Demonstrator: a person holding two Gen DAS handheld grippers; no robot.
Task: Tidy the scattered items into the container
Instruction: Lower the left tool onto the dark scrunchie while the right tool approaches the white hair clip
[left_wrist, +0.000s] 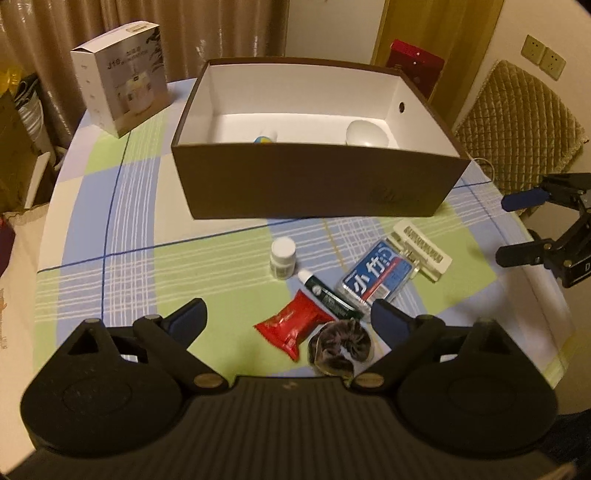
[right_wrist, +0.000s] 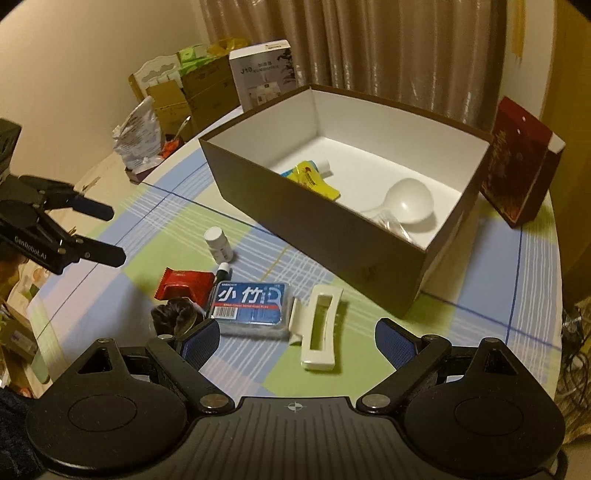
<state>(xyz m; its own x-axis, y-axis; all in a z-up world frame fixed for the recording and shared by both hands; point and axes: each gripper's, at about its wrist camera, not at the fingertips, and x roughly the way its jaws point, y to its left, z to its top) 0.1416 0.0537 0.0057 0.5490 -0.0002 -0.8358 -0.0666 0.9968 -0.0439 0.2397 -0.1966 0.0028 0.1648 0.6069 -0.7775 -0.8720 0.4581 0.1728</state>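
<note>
Already 2 things lie in the brown box (right_wrist: 325, 225): white spoon (right_wrist: 408, 201), yellow tube (right_wrist: 314, 177).

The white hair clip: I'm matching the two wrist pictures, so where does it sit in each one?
Left wrist view: the white hair clip lies right of centre, beyond the blue floss box, in front of the brown box.
Right wrist view: the clip lies low at centre, touching the floss box's right end.
Shared landmark: the blue floss box.
</note>
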